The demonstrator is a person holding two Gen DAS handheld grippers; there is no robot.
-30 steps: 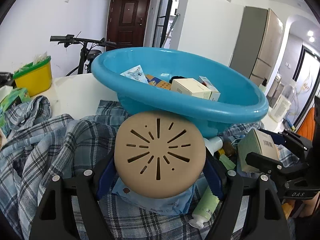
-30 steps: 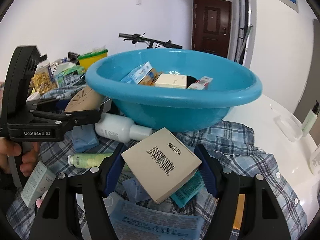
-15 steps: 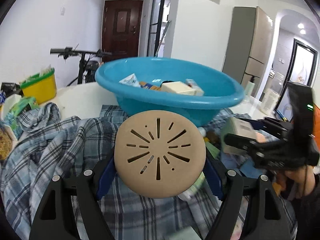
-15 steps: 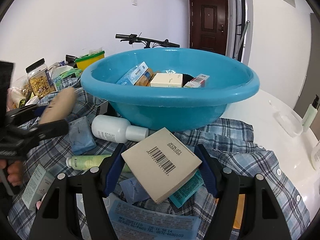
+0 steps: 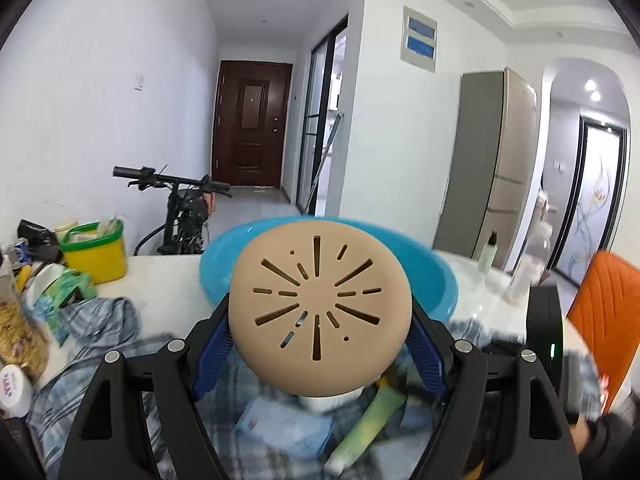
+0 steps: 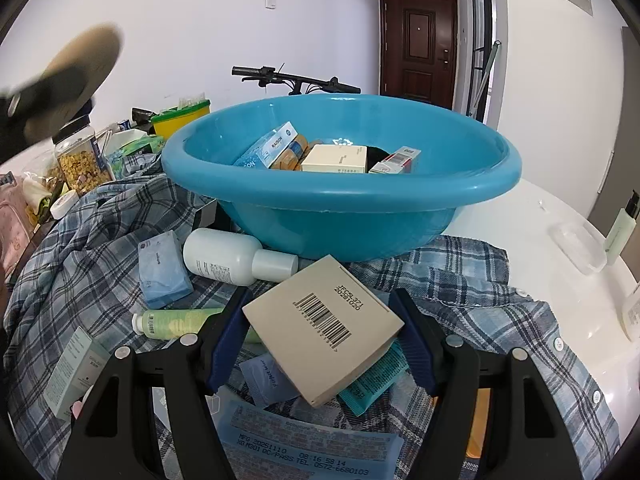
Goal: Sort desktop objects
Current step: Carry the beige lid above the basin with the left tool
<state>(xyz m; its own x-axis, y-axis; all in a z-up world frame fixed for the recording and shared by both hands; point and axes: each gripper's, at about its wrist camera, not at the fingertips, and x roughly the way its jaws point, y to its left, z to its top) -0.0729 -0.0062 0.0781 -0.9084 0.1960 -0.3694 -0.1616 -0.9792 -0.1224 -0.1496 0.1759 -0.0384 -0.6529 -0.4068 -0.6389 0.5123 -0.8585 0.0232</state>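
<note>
My left gripper point(image 5: 320, 344) is shut on a round beige disc with slots point(image 5: 320, 308) and holds it high, in front of the blue basin point(image 5: 436, 280). The disc also shows blurred at the upper left of the right wrist view point(image 6: 76, 76). My right gripper point(image 6: 320, 340) is shut on a beige box with a barcode point(image 6: 324, 328), low over the plaid shirt point(image 6: 92, 248), just in front of the blue basin point(image 6: 340, 200). The basin holds several small boxes point(image 6: 336, 158).
On the shirt lie a white bottle point(image 6: 236, 256), a green tube point(image 6: 176, 322), a blue packet point(image 6: 162, 268) and other packets. A yellow tub point(image 5: 94, 254), a cereal jar point(image 6: 80, 160) and clutter stand at the left. A clear tray point(image 6: 576, 246) and bottles sit on the white table at the right.
My left gripper has risen with the beige disc, so the basin now sits lower behind it. My right gripper has stayed in place with the box.
</note>
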